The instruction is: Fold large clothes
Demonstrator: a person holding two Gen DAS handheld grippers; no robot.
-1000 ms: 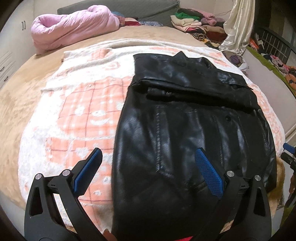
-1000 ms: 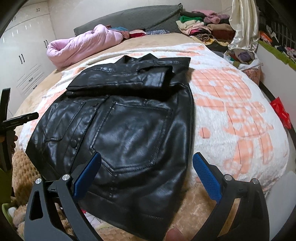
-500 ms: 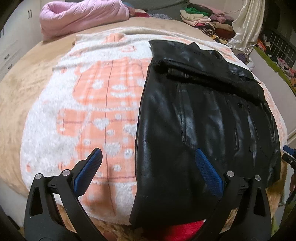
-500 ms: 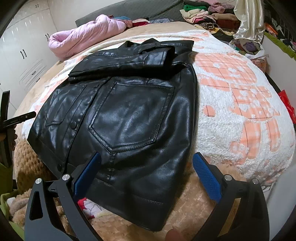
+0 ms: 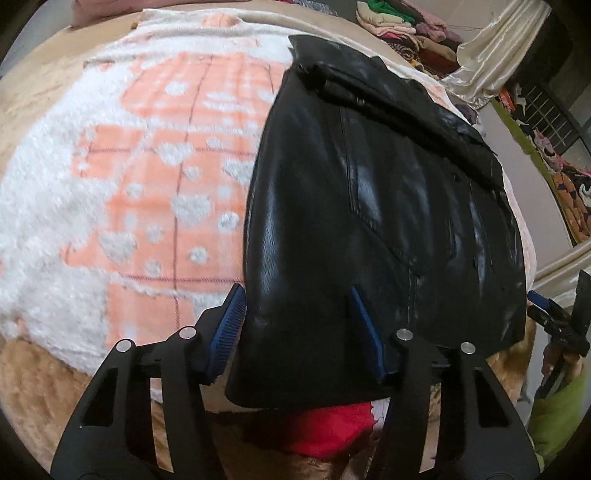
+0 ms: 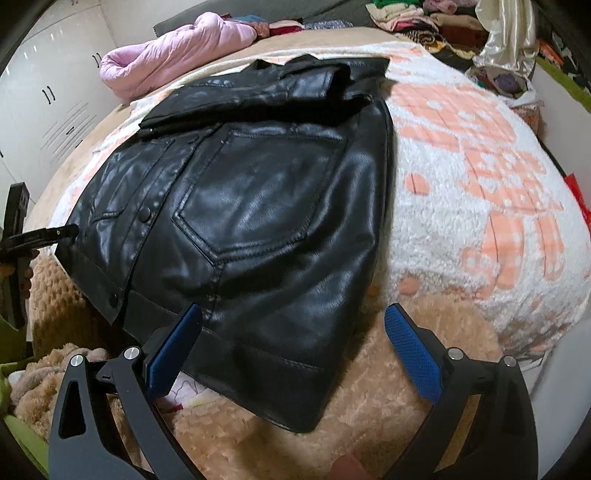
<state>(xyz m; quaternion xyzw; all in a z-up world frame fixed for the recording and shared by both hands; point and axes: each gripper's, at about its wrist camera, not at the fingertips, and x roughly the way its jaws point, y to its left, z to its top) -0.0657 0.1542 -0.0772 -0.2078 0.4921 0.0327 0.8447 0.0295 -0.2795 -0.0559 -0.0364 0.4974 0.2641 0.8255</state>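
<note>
A black leather jacket (image 5: 369,206) lies flat on the bed with its sleeves folded across the top. In the left wrist view my left gripper (image 5: 299,332) is open, its blue pads either side of the jacket's near left hem corner. In the right wrist view the jacket (image 6: 258,206) fills the middle, and my right gripper (image 6: 295,347) is open around its near right hem corner. The left gripper (image 6: 40,236) shows at that view's left edge, and the right gripper (image 5: 554,325) at the left view's right edge.
A white and orange fleece blanket (image 5: 129,184) covers a tan bedspread (image 6: 369,424). A pink quilt (image 6: 177,55) and stacked clothes (image 6: 424,18) lie at the far end. Red fabric (image 5: 332,428) sits under the jacket hem. White wardrobes (image 6: 44,110) stand on the left.
Both grippers have dropped and moved in toward the jacket's bottom hem. The left gripper's jaws have narrowed around the hem corner. The jacket has not moved.
</note>
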